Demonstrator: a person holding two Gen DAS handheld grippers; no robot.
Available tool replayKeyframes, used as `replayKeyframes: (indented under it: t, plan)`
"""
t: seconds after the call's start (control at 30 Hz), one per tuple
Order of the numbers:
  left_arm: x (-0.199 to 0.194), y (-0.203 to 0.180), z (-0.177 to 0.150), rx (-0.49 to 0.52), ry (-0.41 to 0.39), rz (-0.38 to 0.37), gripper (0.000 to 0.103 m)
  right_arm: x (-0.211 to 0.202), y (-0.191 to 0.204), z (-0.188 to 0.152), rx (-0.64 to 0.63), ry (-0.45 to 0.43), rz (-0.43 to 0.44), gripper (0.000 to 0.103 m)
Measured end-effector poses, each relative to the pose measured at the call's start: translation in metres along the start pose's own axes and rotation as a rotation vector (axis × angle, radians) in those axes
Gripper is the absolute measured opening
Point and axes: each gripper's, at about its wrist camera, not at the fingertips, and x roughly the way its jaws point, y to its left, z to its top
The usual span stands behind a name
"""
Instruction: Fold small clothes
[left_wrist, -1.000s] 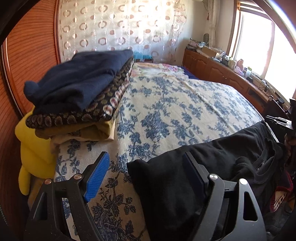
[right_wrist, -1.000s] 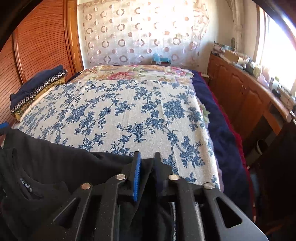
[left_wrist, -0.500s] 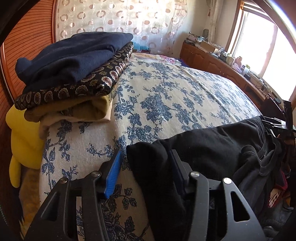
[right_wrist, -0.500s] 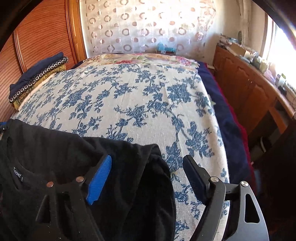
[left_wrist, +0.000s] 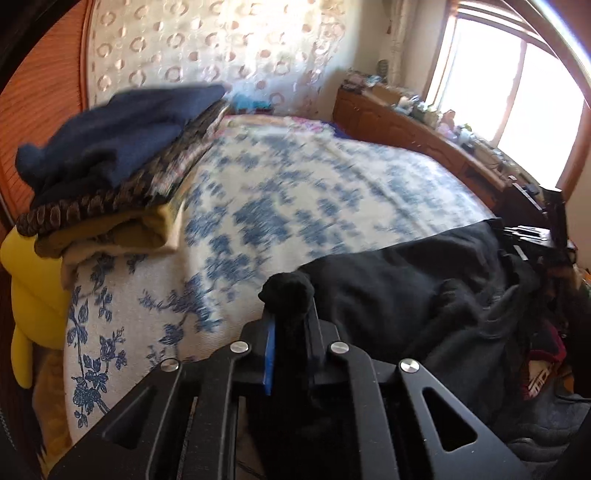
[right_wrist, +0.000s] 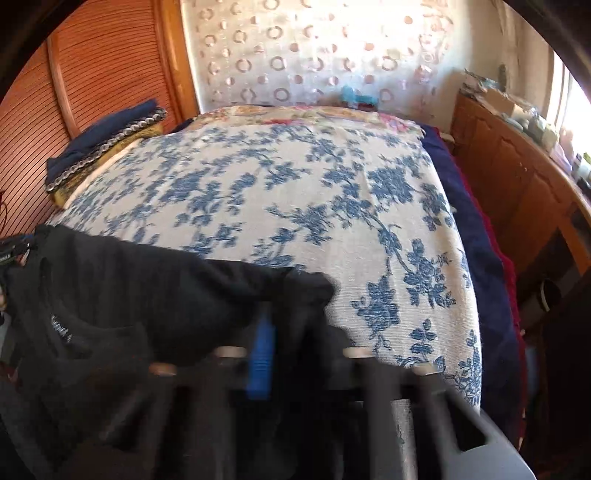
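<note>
Fingers on both grippers have just been closing and now pinch the black garment (left_wrist: 399, 295). Left gripper (left_wrist: 288, 325) clamps one bunched corner of it; a knob of black cloth sticks up past the fingertips, blue pad against the fabric. Right gripper (right_wrist: 280, 332) clamps the opposite corner; that view is motion-blurred but fabric sits between the pads.

Landmark: bed (right_wrist: 295, 192) with the blue-floral cover.
- Black garment lies across the near edge of the bed, spanning between the two grippers; collar with label visible in the right wrist view.
- Stack of folded clothes (left_wrist: 110, 166) sits on the left side of the bed, against the wooden louvered door (right_wrist: 92, 74); navy item on top, patterned and tan ones under it.
- Yellow item (left_wrist: 33, 288) hangs off the bed edge below that stack.
- Wooden cabinet (right_wrist: 517, 177) runs along the right side of the bed, under the window (left_wrist: 517, 96).
</note>
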Motion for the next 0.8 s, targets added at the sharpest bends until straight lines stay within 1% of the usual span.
replayKeyframes:
  t: [0.03, 0.13, 0.27, 0.33, 0.43, 0.6, 0.67, 0.73, 0.8]
  plan:
    - [-0.009, -0.006, 0.003, 0.016, -0.021, -0.005, 0.013, -0.006, 0.003, -0.003, -0.004, -0.030, -0.002, 0.010]
    - [-0.038, -0.023, 0.012, 0.051, -0.090, -0.029, 0.012, -0.022, 0.008, -0.011, 0.002, -0.092, -0.011, 0.008]
    - [-0.083, -0.045, 0.024, 0.093, -0.199, -0.057, 0.012, -0.069, 0.007, -0.015, 0.049, -0.215, 0.015, 0.008]
    - [-0.101, -0.051, 0.032, 0.104, -0.239, -0.066, 0.012, -0.099, 0.010, -0.017, 0.068, -0.282, 0.027, 0.008]
    - [-0.132, -0.060, 0.044, 0.125, -0.310, -0.068, 0.012, -0.135, 0.018, -0.017, 0.054, -0.338, 0.017, 0.007]
    - [-0.171, -0.061, 0.057, 0.130, -0.409, -0.064, 0.012, -0.191, 0.030, -0.014, 0.004, -0.402, 0.001, 0.007]
    - [-0.185, -0.060, 0.059, 0.126, -0.451, -0.060, 0.012, -0.212, 0.033, -0.014, -0.014, -0.443, -0.004, 0.007]
    - [-0.192, -0.056, 0.060, 0.122, -0.485, -0.048, 0.012, -0.232, 0.034, -0.015, -0.024, -0.489, -0.004, 0.007]
    - [-0.195, -0.053, 0.060, 0.113, -0.502, -0.047, 0.012, -0.243, 0.036, -0.019, -0.025, -0.520, -0.010, 0.007]
